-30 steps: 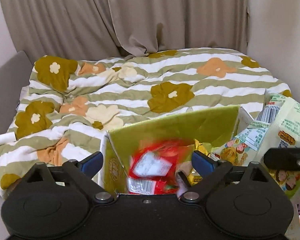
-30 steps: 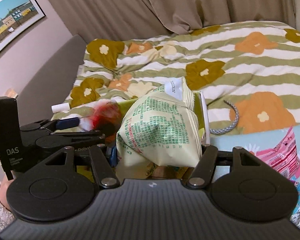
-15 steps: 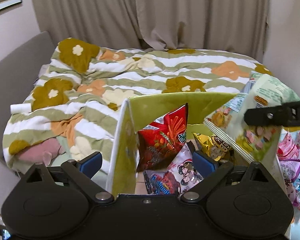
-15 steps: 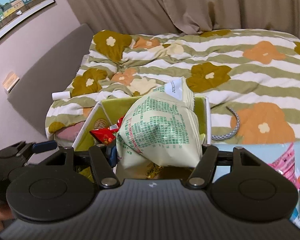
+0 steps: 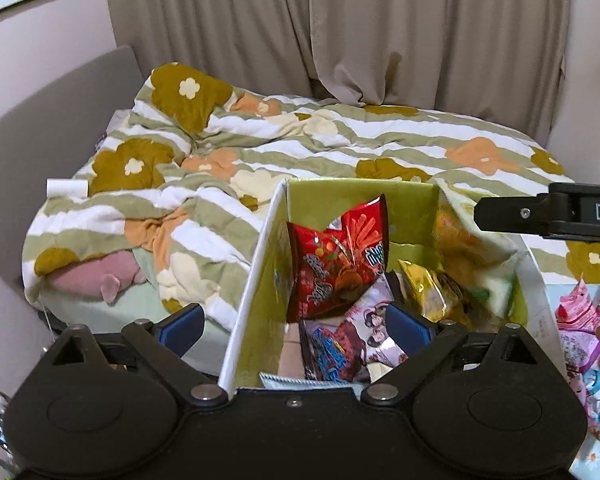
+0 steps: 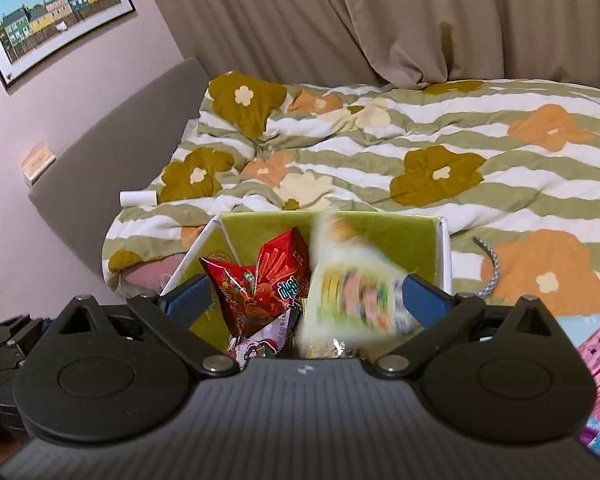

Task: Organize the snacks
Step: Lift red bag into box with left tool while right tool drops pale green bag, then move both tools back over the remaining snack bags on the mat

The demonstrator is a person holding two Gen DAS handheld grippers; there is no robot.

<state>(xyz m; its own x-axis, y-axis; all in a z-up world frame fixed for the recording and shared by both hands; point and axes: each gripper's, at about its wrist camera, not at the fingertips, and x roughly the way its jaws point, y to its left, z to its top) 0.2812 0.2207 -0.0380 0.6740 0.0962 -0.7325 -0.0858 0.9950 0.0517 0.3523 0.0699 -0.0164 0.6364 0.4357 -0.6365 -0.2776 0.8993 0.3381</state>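
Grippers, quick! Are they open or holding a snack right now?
Left gripper: jaws open, holding nothing, poised over the green box.
Right gripper: jaws open; the blurred pale green snack bag sits between them, apparently just released.

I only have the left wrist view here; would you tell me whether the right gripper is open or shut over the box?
Observer: The right wrist view shows the right gripper open, with its blue fingers spread wide.
Operator: Thank you. Is the pale green bag touching either finger?
Observer: The pale green bag sits between them over the box, but it is blurred, so I cannot tell whether it touches.
Operator: Understood. Is anything lying on the quilt to the right of the box?
Observer: Yes, a braided cord lies curved on the quilt just right of the box.
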